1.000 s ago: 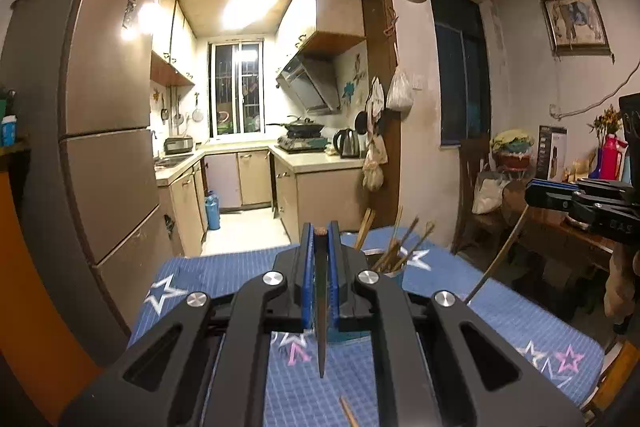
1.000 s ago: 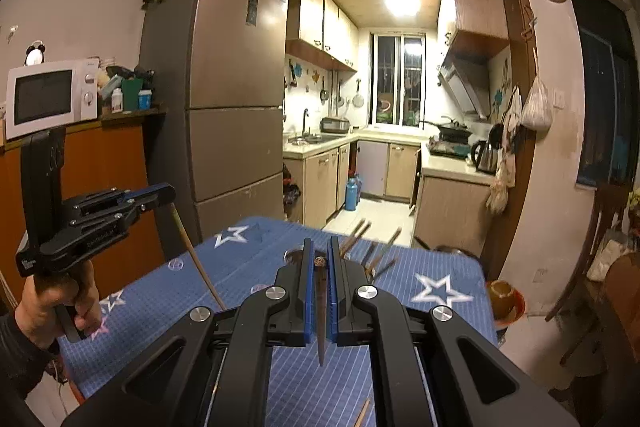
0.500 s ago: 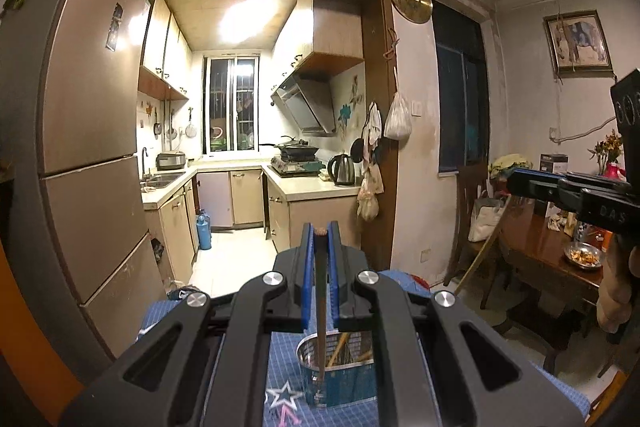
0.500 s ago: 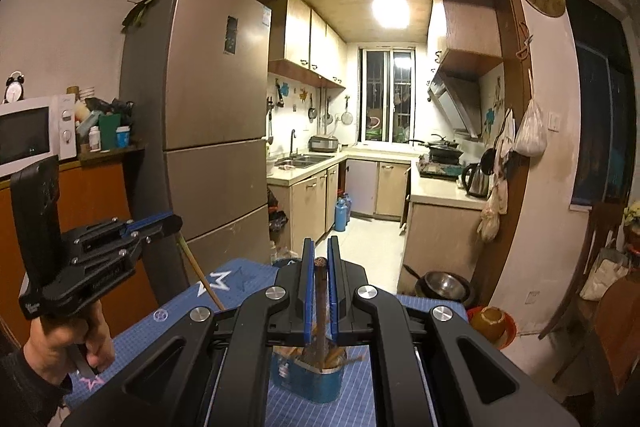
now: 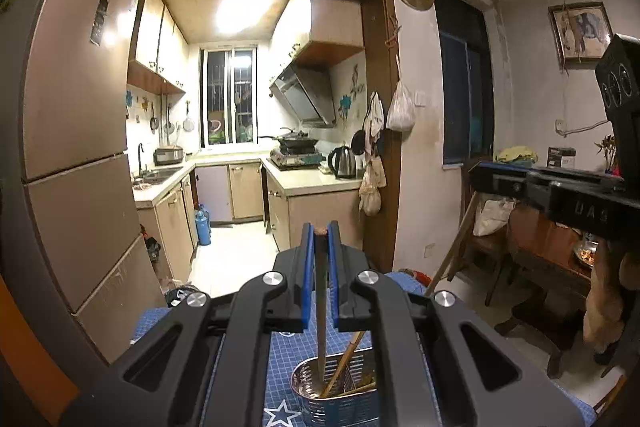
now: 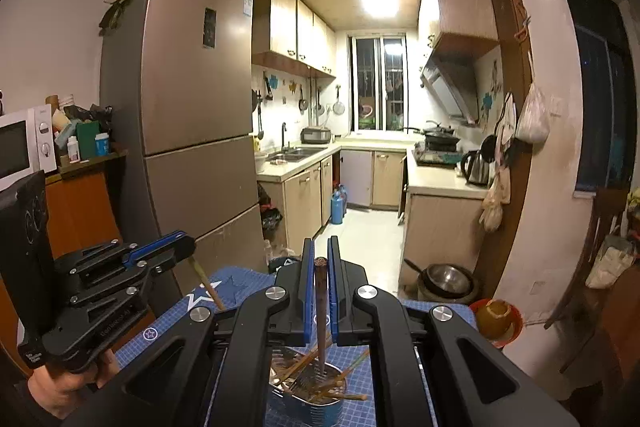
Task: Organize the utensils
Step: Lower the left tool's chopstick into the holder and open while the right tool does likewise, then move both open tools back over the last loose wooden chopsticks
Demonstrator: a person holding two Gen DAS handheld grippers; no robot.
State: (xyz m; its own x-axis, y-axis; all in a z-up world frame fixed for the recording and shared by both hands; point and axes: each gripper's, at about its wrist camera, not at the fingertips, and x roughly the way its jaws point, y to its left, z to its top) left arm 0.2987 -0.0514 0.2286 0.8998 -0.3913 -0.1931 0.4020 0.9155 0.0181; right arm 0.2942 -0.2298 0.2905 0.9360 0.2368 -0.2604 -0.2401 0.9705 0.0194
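My left gripper (image 5: 320,231) is shut on a brown chopstick (image 5: 320,307) that hangs down into a metal utensil holder (image 5: 340,403) on the blue star tablecloth (image 5: 280,351). My right gripper (image 6: 319,251) is shut on another chopstick (image 6: 320,311), whose lower end dips into the same holder (image 6: 308,399). Several chopsticks lean inside the holder. Each gripper shows in the other's view, the right one (image 5: 480,173) with its chopstick (image 5: 452,251) slanting down, the left one (image 6: 186,247) likewise.
A tall fridge (image 6: 192,131) stands left of the kitchen doorway. A microwave (image 6: 24,143) sits on an orange cabinet at the far left. A wooden table and chairs (image 5: 540,247) stand at the right. Pots (image 6: 448,281) lie on the floor by the wall.
Both grippers have tilted up and come over the holder. The chopsticks now hang with their lower ends inside it, where before they were above the cloth in front of it.
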